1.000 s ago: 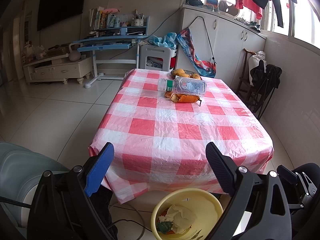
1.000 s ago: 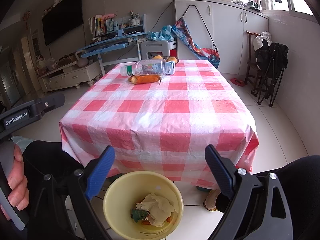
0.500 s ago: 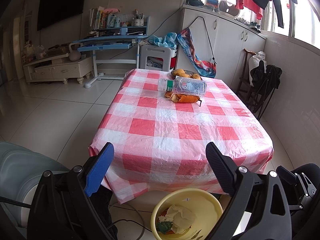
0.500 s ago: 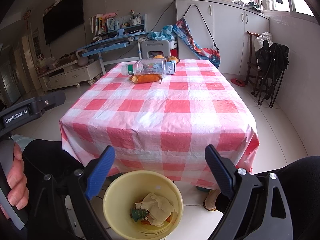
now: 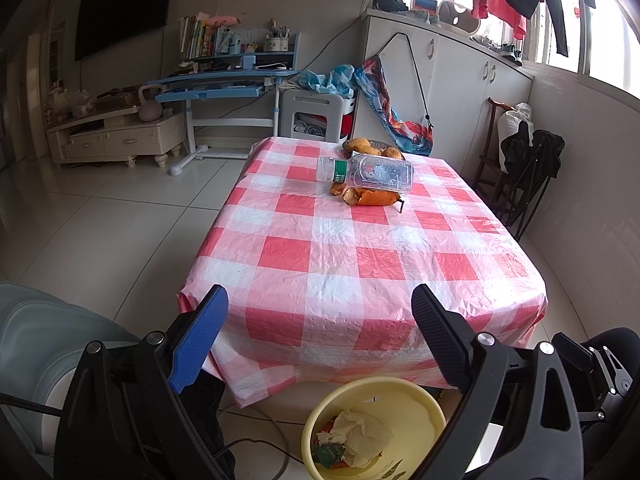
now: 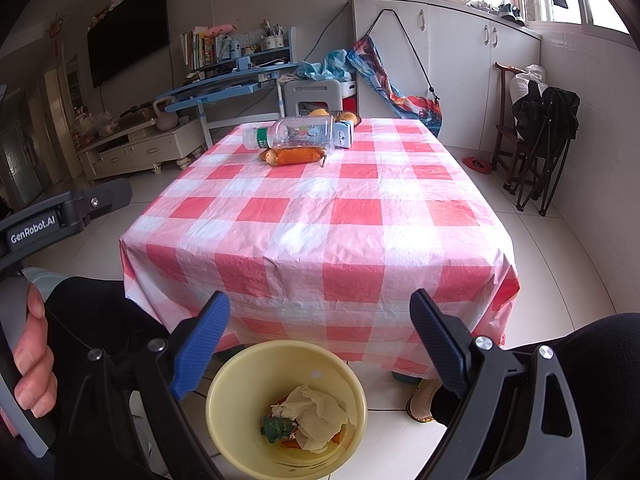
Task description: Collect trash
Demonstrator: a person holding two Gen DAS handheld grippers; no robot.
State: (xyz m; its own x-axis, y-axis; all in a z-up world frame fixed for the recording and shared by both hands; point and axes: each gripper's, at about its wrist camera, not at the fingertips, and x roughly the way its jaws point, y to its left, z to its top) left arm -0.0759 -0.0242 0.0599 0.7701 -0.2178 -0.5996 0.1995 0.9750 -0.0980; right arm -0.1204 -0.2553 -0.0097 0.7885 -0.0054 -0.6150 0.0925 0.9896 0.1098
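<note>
Left hand-held gripper (image 5: 319, 316): fingers spread wide apart, nothing between them; held at the near edge of the desk, above the floor.
Right hand-held gripper (image 6: 319, 320): fingers likewise wide apart and empty; positioned over the yellow bin.
Desk (image 5: 360, 256): covered with a red-and-white checked cloth; near half bare.
Plastic bottle (image 5: 366, 171): clear, green label, lying on its side at the far end of the desk.
Orange peel (image 5: 370, 197): on the cloth, touching the near side of the bottle.
Small carton (image 6: 344, 134): just behind the bottle, seen from the right wrist.
Fruit plate (image 5: 372, 146): at the far edge, holding yellow-orange fruit.
Yellow bin (image 6: 224, 408): on the floor below the near desk edge; contains crumpled paper (image 6: 316, 414), a green scrap and orange bits.
Person's hand (image 6: 32, 372): grips the left unit's handle.
</note>
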